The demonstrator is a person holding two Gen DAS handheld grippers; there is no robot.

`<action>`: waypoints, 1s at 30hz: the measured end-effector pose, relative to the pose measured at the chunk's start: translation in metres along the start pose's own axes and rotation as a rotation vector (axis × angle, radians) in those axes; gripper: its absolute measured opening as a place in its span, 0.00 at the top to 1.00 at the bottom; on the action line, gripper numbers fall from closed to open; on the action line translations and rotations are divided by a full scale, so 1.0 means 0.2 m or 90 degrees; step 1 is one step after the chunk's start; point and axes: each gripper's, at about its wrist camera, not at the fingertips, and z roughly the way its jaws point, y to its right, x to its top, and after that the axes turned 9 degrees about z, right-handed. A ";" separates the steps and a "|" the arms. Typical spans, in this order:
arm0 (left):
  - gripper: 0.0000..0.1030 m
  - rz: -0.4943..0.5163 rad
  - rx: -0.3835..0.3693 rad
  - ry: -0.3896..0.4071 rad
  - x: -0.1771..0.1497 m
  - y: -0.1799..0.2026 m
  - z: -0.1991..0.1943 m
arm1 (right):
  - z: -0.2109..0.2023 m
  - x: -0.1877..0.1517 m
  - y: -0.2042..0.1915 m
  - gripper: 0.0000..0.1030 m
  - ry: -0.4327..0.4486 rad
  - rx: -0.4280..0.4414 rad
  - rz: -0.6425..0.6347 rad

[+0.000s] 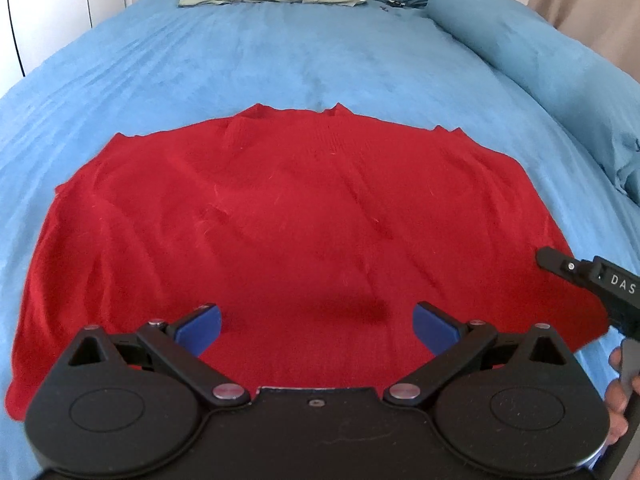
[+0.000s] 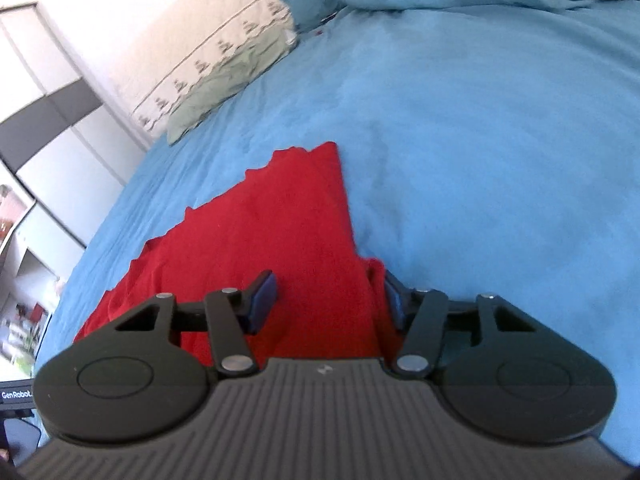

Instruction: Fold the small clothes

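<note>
- The right gripper (image 2: 326,300) sat at the near right edge of the red garment (image 1: 300,220); its jaws stood partly apart, straddling a raised fold of that edge, the right pad touching it, not clamped.
- The left gripper (image 1: 316,326) hovered over the near hem, jaws wide, holding nothing.
- The garment lay flat, long axis left to right, on the blue bedspread (image 1: 280,56).
- No containers showed.

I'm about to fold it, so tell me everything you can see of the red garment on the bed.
The red garment is a soft, fine-knit piece spread nearly flat on the blue bedspread, with shallow creases and a jagged far edge. The right gripper straddles its bunched right edge, jaws partly open. The left gripper hangs open over its near side.
</note>
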 end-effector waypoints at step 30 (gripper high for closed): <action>0.00 0.013 0.121 -0.010 -0.03 -0.64 -0.17 | 0.05 -0.02 -1.29 0.73 -0.128 0.146 -0.211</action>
